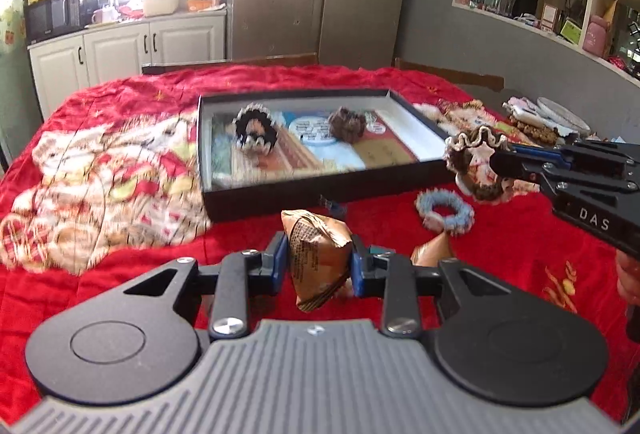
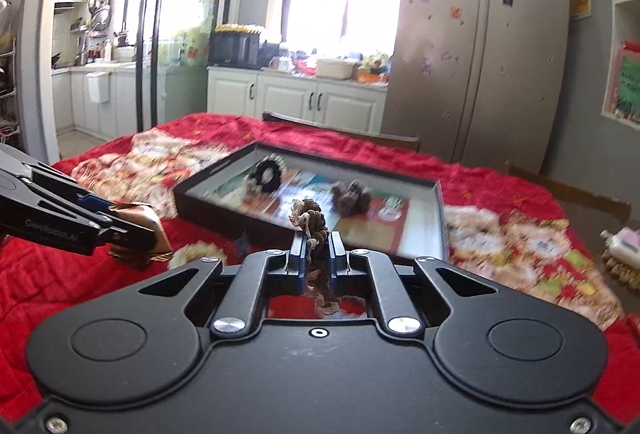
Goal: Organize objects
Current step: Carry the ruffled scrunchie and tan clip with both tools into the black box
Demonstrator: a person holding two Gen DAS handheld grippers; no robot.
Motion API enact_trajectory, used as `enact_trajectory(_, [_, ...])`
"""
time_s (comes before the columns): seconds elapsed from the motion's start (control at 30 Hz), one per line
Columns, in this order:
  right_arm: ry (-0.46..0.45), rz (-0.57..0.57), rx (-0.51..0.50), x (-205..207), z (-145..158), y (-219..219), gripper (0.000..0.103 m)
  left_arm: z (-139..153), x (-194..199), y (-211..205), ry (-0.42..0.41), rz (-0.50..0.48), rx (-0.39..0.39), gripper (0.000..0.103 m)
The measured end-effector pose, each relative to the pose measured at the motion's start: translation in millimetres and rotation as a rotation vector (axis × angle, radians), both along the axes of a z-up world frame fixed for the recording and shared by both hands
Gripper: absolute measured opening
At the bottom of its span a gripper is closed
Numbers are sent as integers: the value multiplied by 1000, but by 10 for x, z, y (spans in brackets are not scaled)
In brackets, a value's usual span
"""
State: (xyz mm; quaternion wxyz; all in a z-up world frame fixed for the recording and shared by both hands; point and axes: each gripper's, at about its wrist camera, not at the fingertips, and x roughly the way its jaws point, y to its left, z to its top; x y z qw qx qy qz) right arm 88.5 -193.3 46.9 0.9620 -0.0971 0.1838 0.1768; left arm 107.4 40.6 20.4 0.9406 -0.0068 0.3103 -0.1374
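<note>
While both grippers hover above the red patterned tablecloth (image 1: pixel 120 274), each one carries an item. Farthest left in the left wrist view lies the cloth's cat print; next comes the black shallow box (image 1: pixel 280 194), open-topped, resting flat on the cloth. Within the box, a black-and-white scrunchie (image 1: pixel 255 128) sits toward its left side and a brown scrunchie (image 1: pixel 347 124) toward its middle, well apart from each other, both on printed paper lining the floor. Nearer the camera, the left gripper (image 1: pixel 318 266) has its blue pads pressed against both sides of a brown foil packet (image 1: pixel 316 258), which is held clear of the cloth. Just right of it, a second brown packet (image 1: pixel 432 254) lies on the cloth, and beyond that a blue scrunchie (image 1: pixel 445 212) lies flat, near the box's front right corner. Farther right, the right gripper (image 1: pixel 494 160) pinches a brown-and-cream frilled scrunchie (image 1: pixel 476 162), raised just beside the box's right wall. Behind it, small bottles and clutter (image 1: pixel 536 118) lie at the table's far right. The right wrist view confirms this: the left gripper (image 2: pixel 138 230) enters at left gripping the packet (image 2: pixel 138 224), the box (image 2: pixel 424 246) is centre, and the right gripper (image 2: pixel 318 254) is clamped narrowly on the frilled scrunchie (image 2: pixel 310 218)
</note>
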Motion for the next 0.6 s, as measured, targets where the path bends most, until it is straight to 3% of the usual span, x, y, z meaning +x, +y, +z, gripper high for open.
enact_trajectory(0.37, [-24, -66, 8, 586, 257, -75, 10, 275, 561, -190, -60, 20, 14, 35])
enact_trajectory(0.6, [18, -106, 32, 1213, 221, -68, 10, 236, 1137, -221, -19, 53, -27, 35])
